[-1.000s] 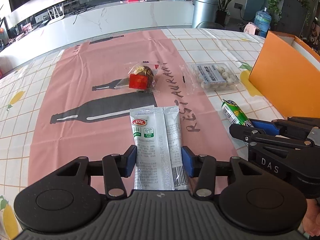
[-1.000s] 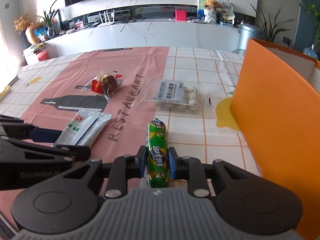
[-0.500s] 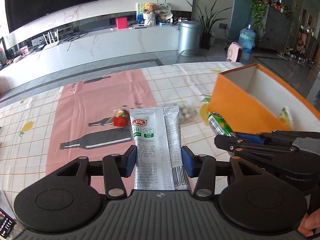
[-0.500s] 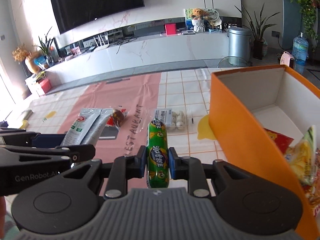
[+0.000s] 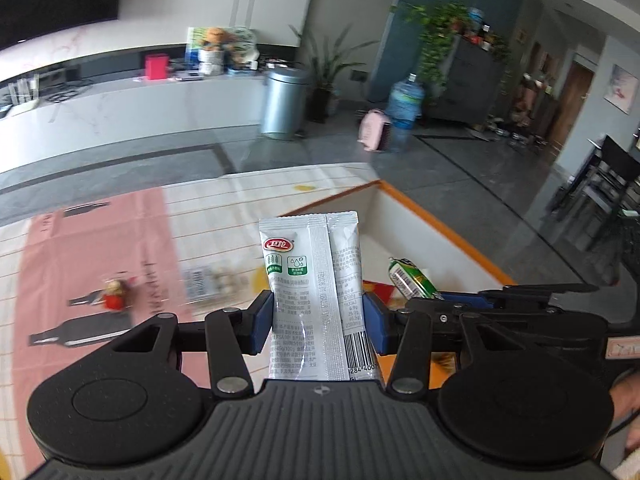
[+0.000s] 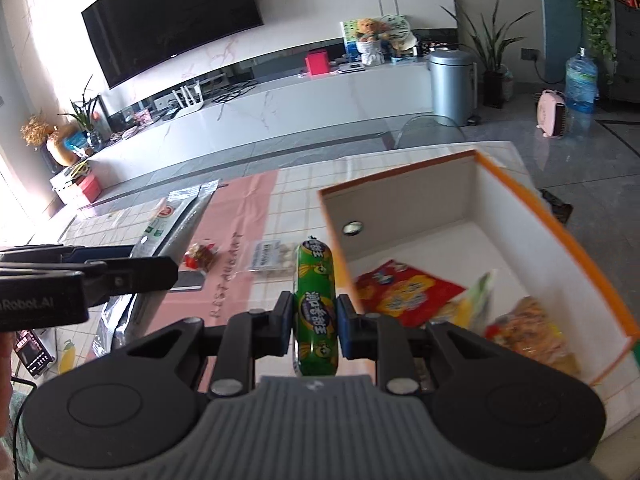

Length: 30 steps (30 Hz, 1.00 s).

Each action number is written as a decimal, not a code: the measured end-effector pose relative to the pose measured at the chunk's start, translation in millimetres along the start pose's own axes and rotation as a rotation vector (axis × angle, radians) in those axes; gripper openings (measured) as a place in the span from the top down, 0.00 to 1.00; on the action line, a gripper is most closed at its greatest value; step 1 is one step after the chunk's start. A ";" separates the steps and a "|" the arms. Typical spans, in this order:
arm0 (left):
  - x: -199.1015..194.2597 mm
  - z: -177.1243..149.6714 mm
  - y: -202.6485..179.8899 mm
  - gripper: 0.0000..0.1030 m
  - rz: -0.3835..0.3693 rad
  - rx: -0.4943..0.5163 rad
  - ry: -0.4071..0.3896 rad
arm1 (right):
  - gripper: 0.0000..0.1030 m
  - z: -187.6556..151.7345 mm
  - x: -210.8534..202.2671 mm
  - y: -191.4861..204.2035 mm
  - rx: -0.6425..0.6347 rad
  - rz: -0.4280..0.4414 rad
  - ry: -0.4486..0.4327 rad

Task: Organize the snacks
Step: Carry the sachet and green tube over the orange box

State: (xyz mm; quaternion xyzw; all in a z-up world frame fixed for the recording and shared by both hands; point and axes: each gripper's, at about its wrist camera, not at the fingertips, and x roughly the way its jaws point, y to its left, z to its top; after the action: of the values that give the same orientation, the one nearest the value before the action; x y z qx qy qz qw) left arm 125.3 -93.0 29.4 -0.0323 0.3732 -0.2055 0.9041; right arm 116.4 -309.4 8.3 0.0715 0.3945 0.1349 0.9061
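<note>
My left gripper [image 5: 318,320] is shut on a white sachet pack [image 5: 312,272], held high above the table near the orange box [image 5: 440,224]. My right gripper [image 6: 314,320] is shut on a green sausage stick [image 6: 314,300], raised at the left wall of the orange box [image 6: 540,208]. The left gripper and its sachet [image 6: 172,220] show at the left of the right wrist view. The sausage [image 5: 412,280] shows at the right of the left wrist view. The box holds a red packet [image 6: 404,292] and yellow snack bags [image 6: 528,328].
On the pink and tiled tablecloth [image 6: 240,216] lie a red-wrapped chocolate [image 6: 200,256] and a clear pack of white balls [image 6: 270,258]. Both also show in the left wrist view, the chocolate [image 5: 114,294] and the pack [image 5: 212,280]. The table's far edge meets grey floor.
Both grippers have risen well above the table with their snacks and moved right toward the orange box, whose inside now shows. Neither grip has changed.
</note>
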 end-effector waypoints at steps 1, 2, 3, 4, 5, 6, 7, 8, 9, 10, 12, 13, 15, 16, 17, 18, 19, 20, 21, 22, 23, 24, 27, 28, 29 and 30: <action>6.7 1.9 -8.7 0.48 -0.019 0.013 0.010 | 0.81 1.7 -2.8 -9.0 0.010 -0.008 0.008; 13.6 4.0 -16.3 0.48 -0.035 0.026 0.021 | 0.81 3.1 -5.5 -20.2 0.020 -0.022 0.020; 19.8 5.5 -23.3 0.48 -0.048 0.039 0.030 | 0.81 4.1 -6.7 -31.8 0.025 -0.040 0.037; 26.0 6.8 -29.9 0.48 -0.057 0.052 0.040 | 0.81 4.4 -6.7 -41.6 0.032 -0.058 0.053; 32.6 8.9 -36.3 0.48 -0.064 0.069 0.048 | 0.81 4.0 -5.7 -52.1 0.039 -0.078 0.072; 37.7 10.1 -42.2 0.48 -0.068 0.086 0.054 | 0.81 3.2 -4.6 -60.8 0.047 -0.090 0.088; 44.6 12.8 -48.7 0.48 -0.069 0.109 0.062 | 0.81 1.9 -2.3 -71.5 0.063 -0.097 0.108; 50.2 15.4 -54.3 0.48 -0.068 0.128 0.068 | 0.81 1.4 1.8 -81.3 0.082 -0.097 0.129; 55.8 18.3 -58.8 0.48 -0.067 0.146 0.073 | 0.81 0.8 6.7 -89.2 0.101 -0.096 0.149; 60.9 21.1 -62.9 0.48 -0.067 0.162 0.077 | 0.81 0.7 11.6 -95.8 0.116 -0.096 0.166; 71.5 26.1 -68.1 0.48 -0.072 0.185 0.090 | 0.81 2.1 20.6 -104.5 0.129 -0.093 0.189; 77.4 28.7 -69.7 0.48 -0.074 0.193 0.097 | 0.81 3.5 24.4 -107.1 0.131 -0.091 0.196; 87.1 32.9 -72.9 0.48 -0.068 0.203 0.115 | 0.81 9.0 35.7 -107.3 0.144 -0.060 0.214; 91.2 33.5 -72.8 0.48 -0.062 0.207 0.121 | 0.81 11.3 41.2 -108.5 0.150 -0.036 0.226; 97.2 34.8 -72.3 0.48 -0.055 0.211 0.129 | 0.81 12.7 47.0 -109.5 0.155 -0.010 0.241; 101.9 35.6 -71.8 0.48 -0.051 0.213 0.137 | 0.81 13.6 54.8 -109.5 0.161 0.009 0.255; 106.2 36.1 -71.0 0.48 -0.048 0.214 0.144 | 0.81 14.6 63.8 -109.4 0.165 0.008 0.269; 110.1 36.5 -69.3 0.48 -0.046 0.215 0.151 | 0.81 14.5 71.3 -109.2 0.161 -0.001 0.281; 113.2 37.7 -68.6 0.48 -0.043 0.216 0.158 | 0.81 14.3 77.9 -109.0 0.162 -0.003 0.290; 117.1 38.6 -67.1 0.48 -0.041 0.217 0.163 | 0.81 14.7 82.6 -110.7 0.169 0.003 0.297; 120.7 40.0 -66.5 0.48 -0.040 0.219 0.170 | 0.81 16.3 87.0 -113.3 0.172 0.005 0.307; 124.5 41.2 -66.0 0.48 -0.039 0.221 0.175 | 0.81 18.0 90.9 -114.6 0.164 -0.008 0.313; 135.5 44.8 -66.5 0.48 -0.030 0.233 0.190 | 0.81 22.2 100.5 -118.6 0.122 -0.067 0.332; 139.3 46.2 -67.3 0.48 -0.028 0.238 0.195 | 0.81 24.1 102.9 -121.2 0.118 -0.077 0.337; 143.5 47.5 -67.6 0.48 -0.025 0.243 0.200 | 0.81 26.5 104.6 -124.2 0.121 -0.077 0.343; 147.5 48.7 -68.0 0.48 -0.022 0.248 0.206 | 0.81 28.7 105.0 -127.8 0.132 -0.065 0.346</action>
State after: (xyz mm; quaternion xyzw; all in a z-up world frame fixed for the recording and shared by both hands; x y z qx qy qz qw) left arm 229.2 -218.0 -18.8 0.0966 0.4356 -0.2620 0.8558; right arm 230.0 -400.3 -75.4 0.0938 0.5544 0.0895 0.8221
